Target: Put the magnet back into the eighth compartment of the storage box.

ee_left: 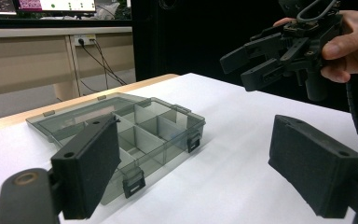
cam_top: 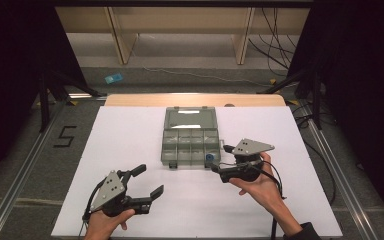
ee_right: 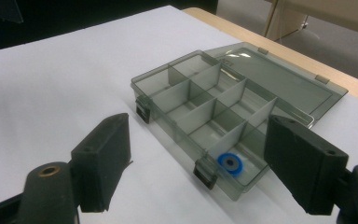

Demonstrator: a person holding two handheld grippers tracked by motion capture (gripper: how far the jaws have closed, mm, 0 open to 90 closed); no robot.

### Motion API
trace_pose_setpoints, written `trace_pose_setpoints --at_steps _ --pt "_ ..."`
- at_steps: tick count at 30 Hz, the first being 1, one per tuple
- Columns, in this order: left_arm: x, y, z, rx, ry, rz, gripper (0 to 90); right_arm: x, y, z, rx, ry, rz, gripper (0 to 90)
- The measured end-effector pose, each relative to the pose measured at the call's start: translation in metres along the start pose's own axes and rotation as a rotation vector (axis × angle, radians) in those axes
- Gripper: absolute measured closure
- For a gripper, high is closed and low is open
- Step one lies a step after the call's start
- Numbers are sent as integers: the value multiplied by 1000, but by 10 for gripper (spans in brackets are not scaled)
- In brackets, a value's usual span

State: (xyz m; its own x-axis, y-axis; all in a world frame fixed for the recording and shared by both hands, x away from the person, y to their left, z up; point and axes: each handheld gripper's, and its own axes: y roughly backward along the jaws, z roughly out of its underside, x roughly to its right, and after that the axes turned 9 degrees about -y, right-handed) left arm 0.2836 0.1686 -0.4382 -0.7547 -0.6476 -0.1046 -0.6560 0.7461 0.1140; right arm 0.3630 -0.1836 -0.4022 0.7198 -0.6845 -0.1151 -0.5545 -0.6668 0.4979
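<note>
Both tools (cam_top: 149,181) (cam_top: 219,159) wide apart, empty

One clear grey compartment box (cam_top: 190,144) near the far edge of the table (cam_top: 130,150), lid (cam_top: 190,118) open and laid flat behind it. Eight compartments counted inside, in two rows of four. Two black latches (ee_right: 204,176) on the front wall. One blue ring (ee_right: 229,163) in a front corner compartment; the other seven bare. Two tools: left tool (cam_top: 148,183) near the table's near-left corner, right tool (cam_top: 222,158) just off the box's front right corner. One white table. Two hands (cam_top: 260,187).
</note>
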Motion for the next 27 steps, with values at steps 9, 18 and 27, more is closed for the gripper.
trace_pose_setpoints --at_steps 9,18,27 --pt "0 0 0 1 1 0 160 -3 5 4 28 -15 -14 238" --pt "0 0 0 0 0 -1 160 -3 10 10 60 -26 -23 233" --pt "0 0 0 2 6 0 160 -5 13 15 66 -38 -32 219"
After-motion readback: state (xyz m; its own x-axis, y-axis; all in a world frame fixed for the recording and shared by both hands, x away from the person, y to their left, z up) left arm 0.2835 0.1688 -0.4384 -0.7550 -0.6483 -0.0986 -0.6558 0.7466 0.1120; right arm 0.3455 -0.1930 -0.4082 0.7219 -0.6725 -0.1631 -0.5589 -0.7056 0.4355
